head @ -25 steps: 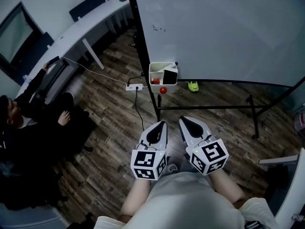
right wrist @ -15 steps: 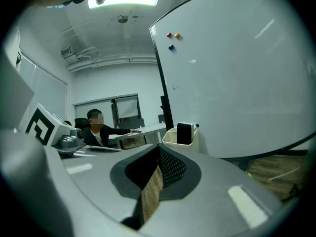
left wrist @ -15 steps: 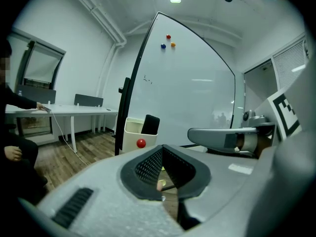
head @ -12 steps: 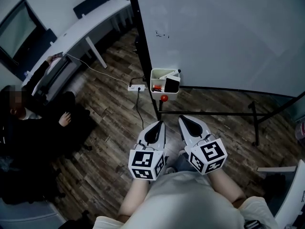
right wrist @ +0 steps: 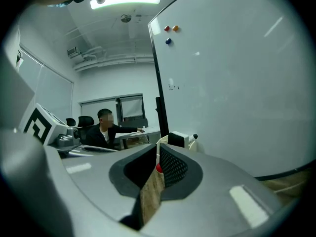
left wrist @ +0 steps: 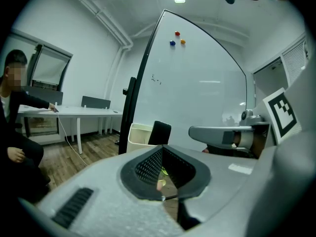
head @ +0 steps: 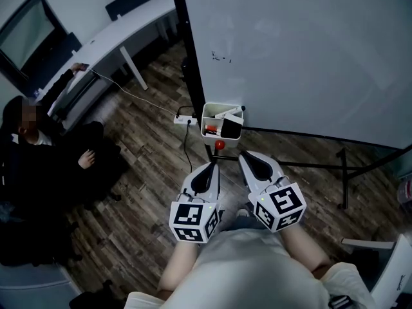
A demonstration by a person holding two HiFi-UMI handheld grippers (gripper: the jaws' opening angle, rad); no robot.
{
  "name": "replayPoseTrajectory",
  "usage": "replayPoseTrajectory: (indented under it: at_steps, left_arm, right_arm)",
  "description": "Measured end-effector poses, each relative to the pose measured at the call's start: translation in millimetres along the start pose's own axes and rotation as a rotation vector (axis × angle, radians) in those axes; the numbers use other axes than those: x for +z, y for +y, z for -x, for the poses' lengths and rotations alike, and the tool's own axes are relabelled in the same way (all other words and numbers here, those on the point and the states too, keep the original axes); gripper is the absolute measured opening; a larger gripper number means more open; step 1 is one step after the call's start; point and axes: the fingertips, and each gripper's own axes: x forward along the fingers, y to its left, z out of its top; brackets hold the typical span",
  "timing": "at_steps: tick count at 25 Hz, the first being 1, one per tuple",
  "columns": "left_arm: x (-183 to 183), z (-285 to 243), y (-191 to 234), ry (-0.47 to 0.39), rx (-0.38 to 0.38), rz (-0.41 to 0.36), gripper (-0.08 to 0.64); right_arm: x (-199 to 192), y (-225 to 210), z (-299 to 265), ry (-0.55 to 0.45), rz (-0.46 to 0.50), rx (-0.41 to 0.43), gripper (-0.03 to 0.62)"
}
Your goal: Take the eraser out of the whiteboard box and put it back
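A white whiteboard box hangs at the lower left corner of the whiteboard. The black eraser stands in it beside a marker. My left gripper and right gripper are side by side just short of the box, touching nothing. The left gripper view shows the box and eraser ahead of the left gripper, whose tips meet. In the right gripper view the eraser lies past the right gripper; its jaws are opening slightly, with nothing between them.
A red knob sits on the board's black stand below the box. A power strip and cable lie on the wood floor. A person sits at the left by a white desk. Three magnets stick high on the board.
Both grippers have moved forward toward the whiteboard; the box now appears nearer to their tips in the head view. Nothing was gripped.
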Motion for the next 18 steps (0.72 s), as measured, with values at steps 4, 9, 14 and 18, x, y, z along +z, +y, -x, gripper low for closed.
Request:
replayPoseTrajectory:
  at_steps: [4, 9, 14, 18]
  left_arm:
    - [1.9, -10.1, 2.8, -0.001, 0.018, 0.002, 0.005]
    - [2.6, -21.2, 7.8, 0.0, 0.043, 0.01, 0.005]
    - [4.2, -31.4, 14.1, 0.002, 0.07, 0.016, 0.005]
    - [6.5, -38.6, 18.2, 0.004, 0.089, 0.021, 0.005]
  right_arm:
    - [0.4, -7.3, -10.8, 0.012, 0.009, 0.033, 0.04]
    - [2.7, -18.3, -22.4, 0.019, 0.012, 0.057, 0.088]
    - [4.2, -30.1, -33.9, 0.027, 0.023, 0.071, 0.155]
    - [4.7, -36.8, -43.9, 0.038, 0.025, 0.089, 0.206]
